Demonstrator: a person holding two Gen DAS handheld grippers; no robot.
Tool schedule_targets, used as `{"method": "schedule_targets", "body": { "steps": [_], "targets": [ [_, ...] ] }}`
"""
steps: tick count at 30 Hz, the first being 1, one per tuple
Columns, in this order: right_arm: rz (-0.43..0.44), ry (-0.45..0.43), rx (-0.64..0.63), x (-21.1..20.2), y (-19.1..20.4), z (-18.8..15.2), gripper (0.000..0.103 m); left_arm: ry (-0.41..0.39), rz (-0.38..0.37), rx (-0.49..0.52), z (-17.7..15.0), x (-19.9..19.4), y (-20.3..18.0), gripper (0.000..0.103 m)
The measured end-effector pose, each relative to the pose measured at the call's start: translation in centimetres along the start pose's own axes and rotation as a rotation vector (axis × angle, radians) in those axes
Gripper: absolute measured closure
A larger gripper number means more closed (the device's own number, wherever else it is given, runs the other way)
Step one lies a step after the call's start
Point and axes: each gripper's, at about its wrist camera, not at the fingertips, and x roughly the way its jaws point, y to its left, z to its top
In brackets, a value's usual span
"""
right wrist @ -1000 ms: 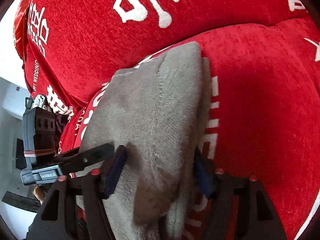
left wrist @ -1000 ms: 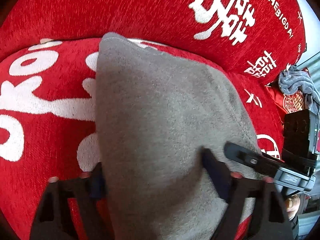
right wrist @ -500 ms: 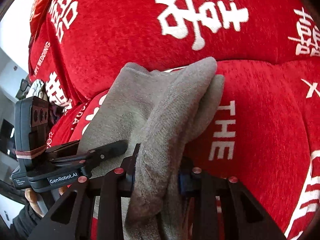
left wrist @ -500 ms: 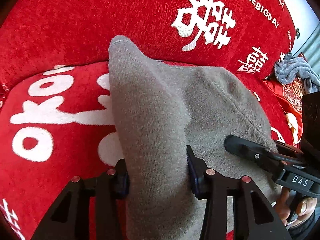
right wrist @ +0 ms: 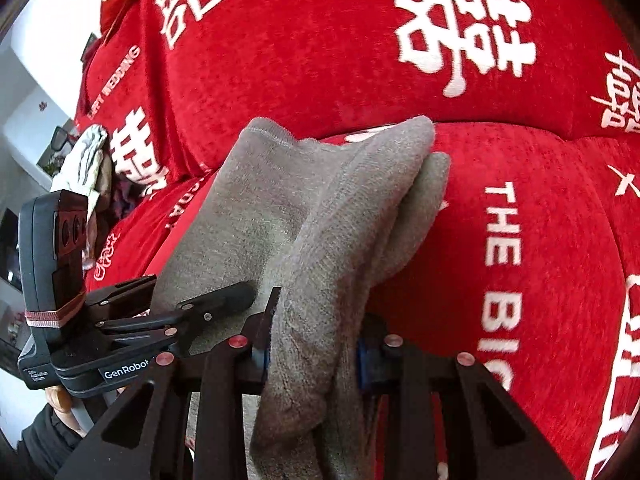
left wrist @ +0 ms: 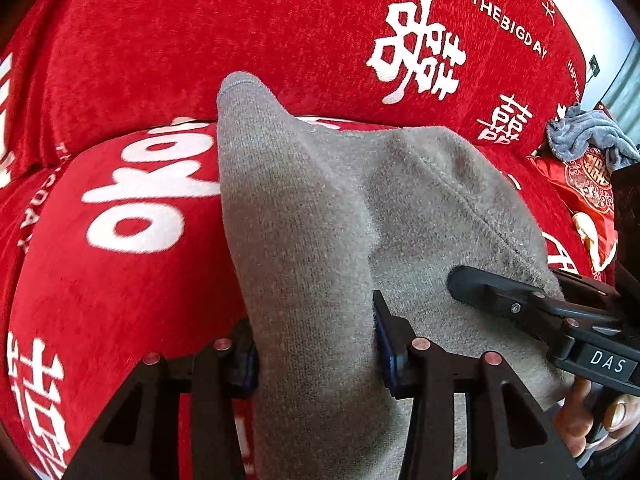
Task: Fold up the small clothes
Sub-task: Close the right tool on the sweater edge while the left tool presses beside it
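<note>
The small grey fleecy knit garment [left wrist: 400,216] lies on the red chenille sofa seat with white lettering [left wrist: 120,280], and looks light, limp and clingy rather than slippery, so it should crease wherever it is pinched. The left gripper [left wrist: 316,344] has its jaws clamped on a raised ridge of cloth along one edge. The right gripper [right wrist: 312,344] clamps a bunched fold on the other, sensible holds near the hem corners.

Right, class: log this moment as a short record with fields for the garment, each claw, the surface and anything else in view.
garment: grey knit cloth, bunched and lifted at both near corners
left claw: shut on grey knit cloth
right claw: shut on grey knit cloth
surface: red sofa cover with white lettering
other: grey towel crumpled at far right of the left wrist view
</note>
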Motion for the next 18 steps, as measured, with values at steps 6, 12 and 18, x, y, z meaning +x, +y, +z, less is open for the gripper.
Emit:
{"method": "schedule_targets", "body": {
  "steps": [6, 12, 18],
  "targets": [
    [-0.002, -0.003, -0.022, -0.3, 2.3, -1.9, 0.071, -0.014, 0.018, -0.002, -2.4, -1.9, 1.2, 0.056],
    [-0.003, 0.002, -0.028, -0.3, 3.8, -4.0, 0.071, -0.017, 0.021, -0.011, -4.7, -2.8, 2.0, 0.056],
    [0.001, 0.01, -0.017, -0.1, 4.3, -5.5, 0.071, -0.017, 0.021, -0.015, -6.5, -3.1, 2.4, 0.056]
  ]
}}
